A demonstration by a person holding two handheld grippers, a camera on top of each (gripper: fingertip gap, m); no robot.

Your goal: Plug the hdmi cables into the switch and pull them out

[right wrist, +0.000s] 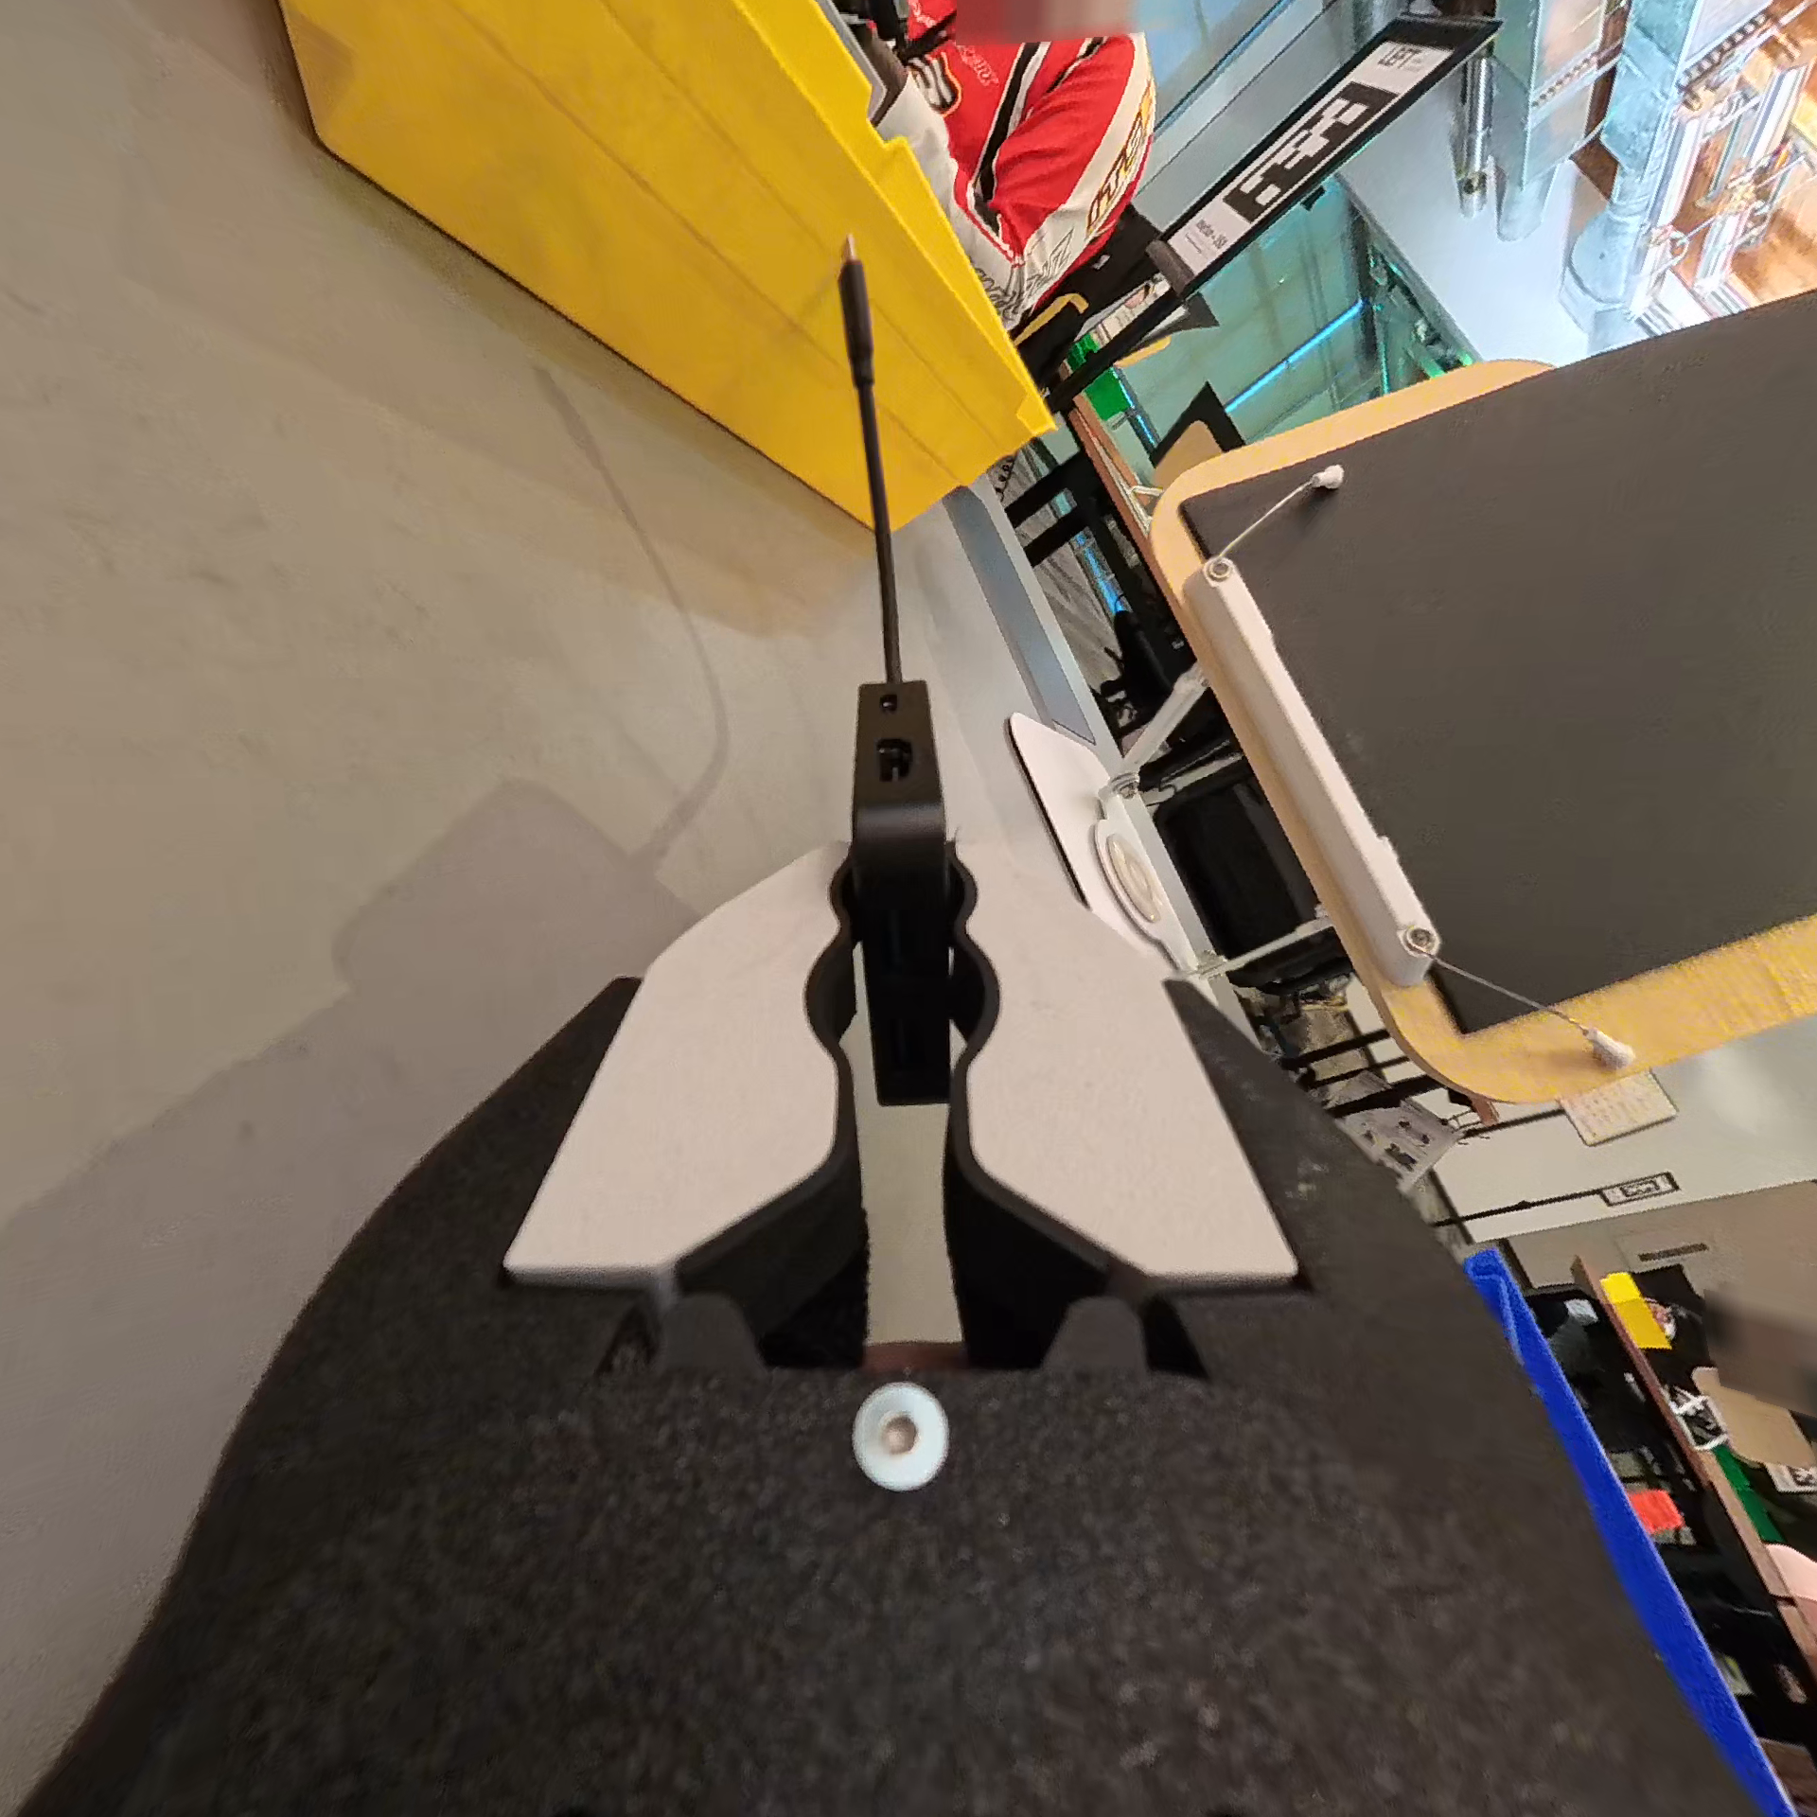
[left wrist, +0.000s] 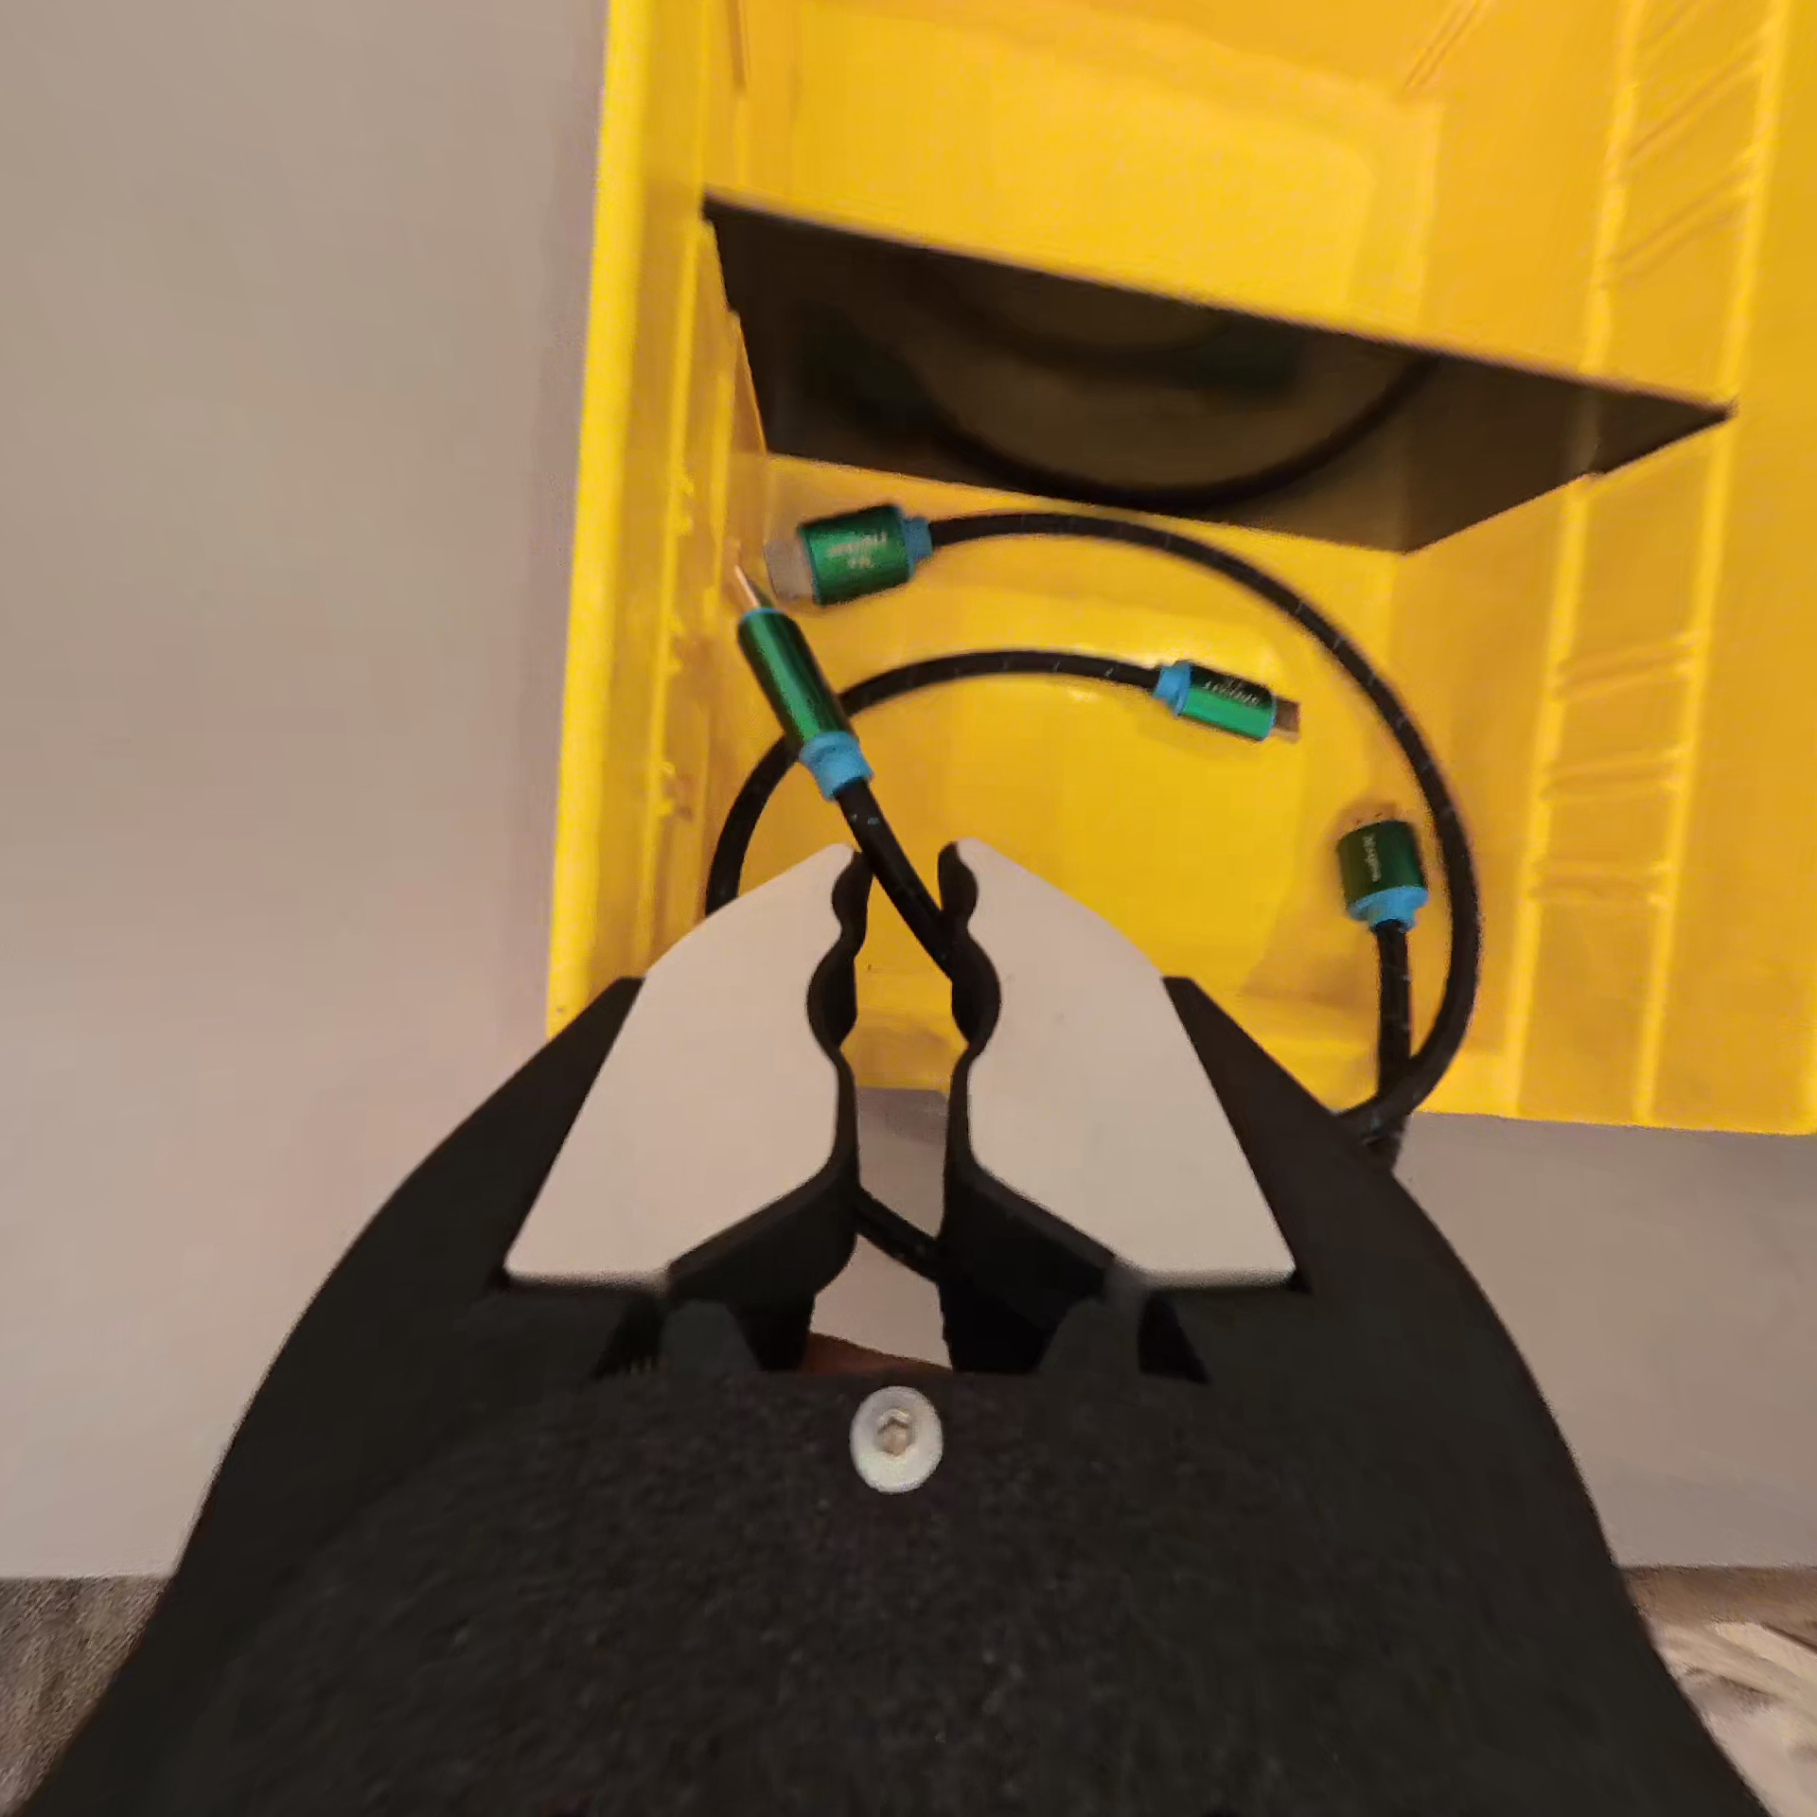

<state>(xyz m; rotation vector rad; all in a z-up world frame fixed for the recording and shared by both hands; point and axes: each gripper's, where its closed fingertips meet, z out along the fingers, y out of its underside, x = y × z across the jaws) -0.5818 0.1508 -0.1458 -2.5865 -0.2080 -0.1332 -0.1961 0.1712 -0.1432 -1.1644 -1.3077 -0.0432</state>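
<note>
We've got the left gripper w/ jaws narrow around one HDMI cable, just behind its green plug over the yellow bin. Right gripper clamps the switch edge-on. We should regrip nearer the plug, then line it up square w/ a port.

Beige tabletop, black wood-edged board, cluttered shelves behind
</note>
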